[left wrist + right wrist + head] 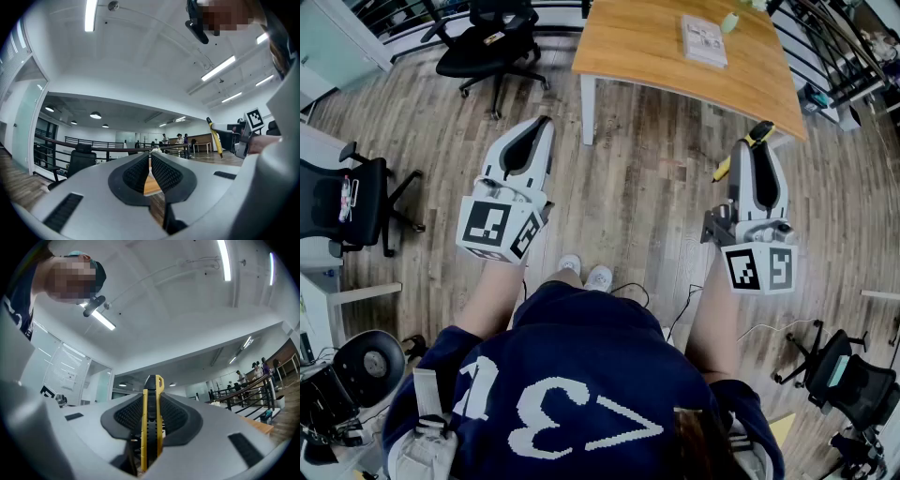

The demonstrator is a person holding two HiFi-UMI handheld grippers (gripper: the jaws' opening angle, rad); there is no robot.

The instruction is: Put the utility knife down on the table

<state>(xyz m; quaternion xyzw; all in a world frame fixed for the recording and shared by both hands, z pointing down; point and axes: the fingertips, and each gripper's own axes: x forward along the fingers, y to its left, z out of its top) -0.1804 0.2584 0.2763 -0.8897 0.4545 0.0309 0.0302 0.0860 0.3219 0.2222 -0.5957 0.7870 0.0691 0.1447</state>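
A yellow and black utility knife [151, 427] stands on edge between the pads of my right gripper [152, 392], which is shut on it. In the head view its tip [760, 132] sticks out past the right gripper [757, 155], held in the air over the wooden floor, short of the table's near right corner. The left gripper view catches the knife [215, 136] at its right. My left gripper [536, 128] hovers at the left, level, its jaws shut with nothing between them [150, 161]. The wooden table [656, 52] stands ahead.
A white booklet [704, 40] and a small pale green object [730, 22] lie on the table. Black office chairs stand at the far left [487, 42], left [342, 202] and lower right [848, 375]. Cables trail on the floor near the person's shoes [586, 274].
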